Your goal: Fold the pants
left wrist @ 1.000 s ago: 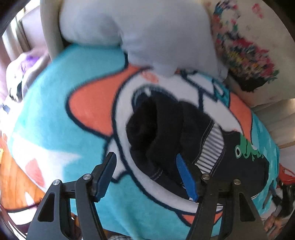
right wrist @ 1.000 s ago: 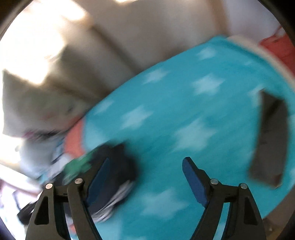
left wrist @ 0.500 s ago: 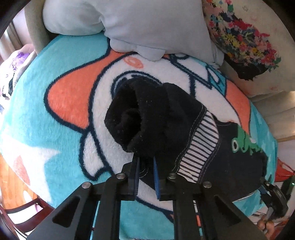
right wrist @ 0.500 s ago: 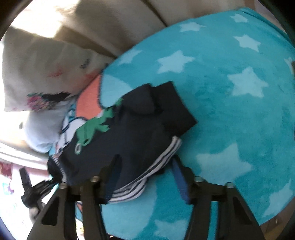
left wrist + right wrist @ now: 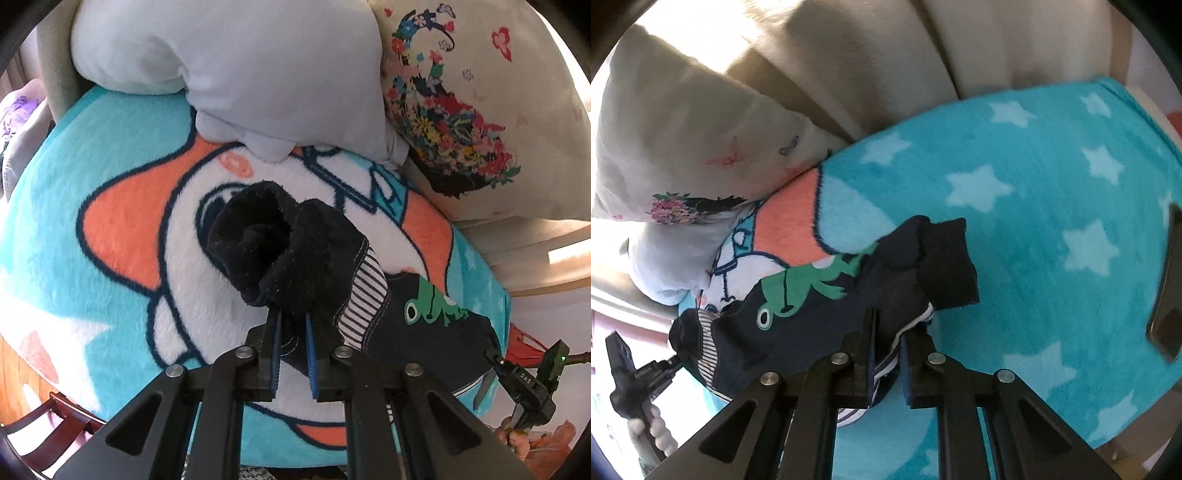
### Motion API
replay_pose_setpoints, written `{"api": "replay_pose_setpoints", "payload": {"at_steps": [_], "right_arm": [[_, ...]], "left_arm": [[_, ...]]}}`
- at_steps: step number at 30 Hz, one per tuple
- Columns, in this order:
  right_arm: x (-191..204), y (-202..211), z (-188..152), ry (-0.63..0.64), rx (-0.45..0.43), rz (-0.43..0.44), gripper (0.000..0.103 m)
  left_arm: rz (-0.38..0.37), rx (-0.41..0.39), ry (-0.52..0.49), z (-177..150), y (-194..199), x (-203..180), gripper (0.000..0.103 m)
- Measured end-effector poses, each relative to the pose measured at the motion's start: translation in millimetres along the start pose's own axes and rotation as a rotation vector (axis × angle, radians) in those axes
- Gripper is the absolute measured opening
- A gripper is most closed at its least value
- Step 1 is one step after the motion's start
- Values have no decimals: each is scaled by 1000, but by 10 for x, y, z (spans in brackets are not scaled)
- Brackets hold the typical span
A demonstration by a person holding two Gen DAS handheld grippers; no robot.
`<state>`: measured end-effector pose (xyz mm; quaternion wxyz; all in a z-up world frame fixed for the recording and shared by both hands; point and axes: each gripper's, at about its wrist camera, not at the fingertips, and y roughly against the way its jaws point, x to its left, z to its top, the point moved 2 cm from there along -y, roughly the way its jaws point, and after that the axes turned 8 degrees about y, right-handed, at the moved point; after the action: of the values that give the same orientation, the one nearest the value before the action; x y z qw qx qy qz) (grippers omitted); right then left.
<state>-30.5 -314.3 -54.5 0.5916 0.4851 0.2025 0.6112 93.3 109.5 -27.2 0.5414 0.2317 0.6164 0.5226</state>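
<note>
On the blanket (image 5: pixel 110 206) we have the pants (image 5: pixel 424 332), dark navy with a green frog print and striped trim, bunched rather than flat. They sit over the cartoon print, near the pale pillow (image 5: pixel 240 74) and the floral pillow (image 5: pixel 480 110).

Left gripper (image 5: pixel 293 345): jaws narrow, clamped on the fuzzy dark end of the pants, which bulges up just past the fingertips. Striped trim shows right beside the grip.

Right gripper (image 5: pixel 888 354): jaws narrow too, pinching the striped edge of the pants (image 5: pixel 820 325) at the opposite end. A dark cuff flap sticks out beyond the grip onto the star-printed part of the blanket (image 5: pixel 1034 221).

Each wrist view catches the other gripper at the far end of the garment, so we hold the pants at both ends with fabric sagging between. A dark flat object (image 5: pixel 1167 280) lies on the blanket at the right edge of the right view, well apart from the pants; we cannot tell what it is.
</note>
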Motion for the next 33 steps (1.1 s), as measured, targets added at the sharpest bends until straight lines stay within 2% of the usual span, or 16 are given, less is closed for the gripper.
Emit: {"api": "replay_pose_setpoints", "payload": {"at_steps": [3, 6, 8, 9, 12, 15, 19, 21, 24, 26, 29, 33], "right_arm": [[7, -21, -9, 22, 52, -64, 12], [-63, -102, -120, 18, 109, -90, 12], [-182, -169, -209, -22, 139, -79, 12], [-269, -201, -262, -68, 148, -41, 12], [-327, -166, -309, -109, 130, 6, 12], [-237, -36, -272, -75, 99, 4, 12], [-106, 163, -104, -38, 50, 12, 8], [-81, 211, -6, -22, 39, 4, 8], [-189, 85, -21, -28, 94, -51, 9], [-337, -17, -111, -71, 125, -57, 9], [-432, -95, -204, -106, 127, -41, 9], [-325, -30, -146, -71, 77, -3, 8]], "left_arm": [[-4, 14, 3, 11, 19, 22, 11], [1, 38, 28, -25, -22, 126, 11], [-2, 67, 67, -59, -90, 249, 11], [-14, 82, 93, -76, -128, 321, 11], [-54, 114, 156, -123, -183, 459, 11], [-71, 113, 163, -141, -108, 450, 11], [-50, 98, 130, -94, -23, 324, 11], [-10, 113, 136, -87, -80, 365, 14], [21, 151, 214, -171, -231, 624, 14], [47, 141, 255, -221, -236, 834, 14], [36, 115, 303, -259, -139, 1054, 14], [-23, 32, 231, -222, 40, 890, 14]]}}
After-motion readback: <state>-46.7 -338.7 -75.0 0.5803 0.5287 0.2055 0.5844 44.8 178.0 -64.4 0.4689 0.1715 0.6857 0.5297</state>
